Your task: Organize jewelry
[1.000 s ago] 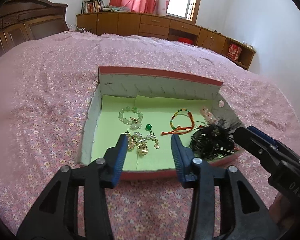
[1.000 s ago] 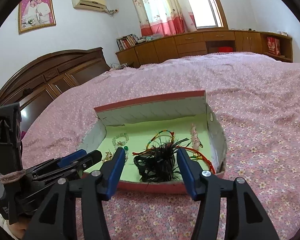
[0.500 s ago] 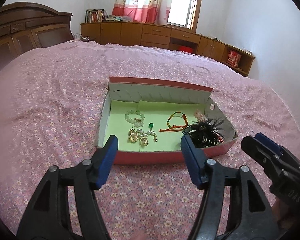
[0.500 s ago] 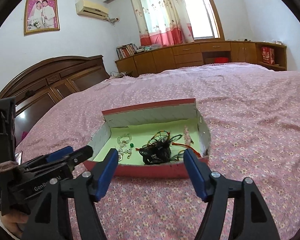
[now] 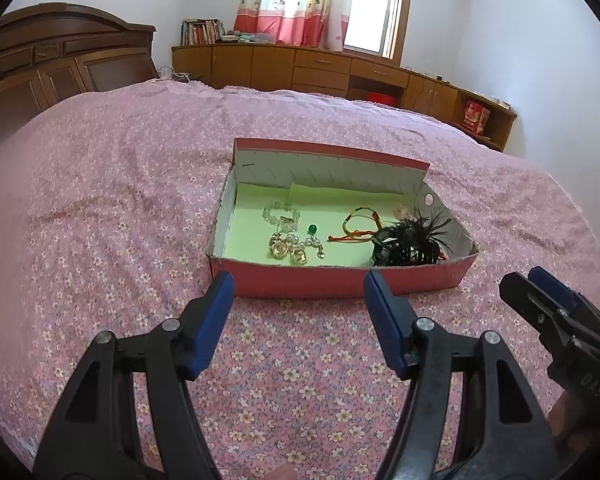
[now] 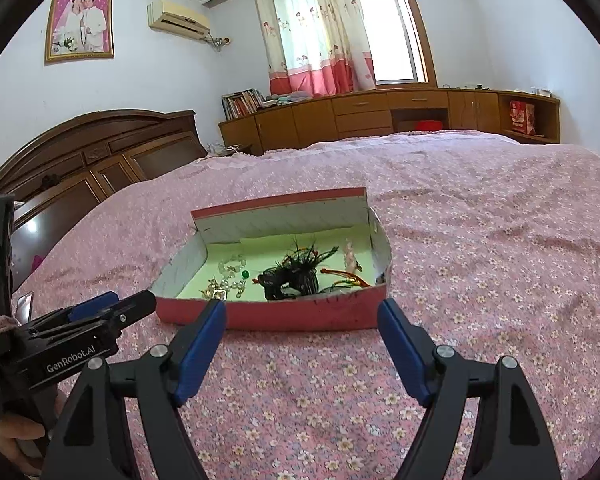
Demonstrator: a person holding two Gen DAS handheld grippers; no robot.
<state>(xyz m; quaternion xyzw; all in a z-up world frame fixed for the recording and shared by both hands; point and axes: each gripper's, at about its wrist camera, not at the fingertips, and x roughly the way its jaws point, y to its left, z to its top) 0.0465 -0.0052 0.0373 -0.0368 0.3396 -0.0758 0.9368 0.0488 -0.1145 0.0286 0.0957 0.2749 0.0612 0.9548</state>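
Observation:
A shallow red box (image 5: 340, 282) (image 6: 268, 316) with a green lining sits on the pink floral bedspread. Inside lie a clear bead bracelet (image 5: 281, 213), gold and pearl pieces (image 5: 296, 249), a green bead (image 5: 312, 228), a red-orange cord bracelet (image 5: 360, 224) and a black feathered hair clip (image 5: 410, 240) (image 6: 296, 272). My left gripper (image 5: 298, 292) is open and empty, just short of the box's near wall. My right gripper (image 6: 302, 320) is open and empty, also short of the near wall; it shows at the right of the left wrist view (image 5: 548, 308).
The bedspread (image 5: 100, 208) spreads wide on all sides of the box. A dark wooden headboard (image 6: 84, 160) stands to the left. Low wooden cabinets (image 6: 380, 116) run along the far wall under a curtained window.
Both grippers have drawn back from over the box toward me and opened wider. The jewelry stays in the box.

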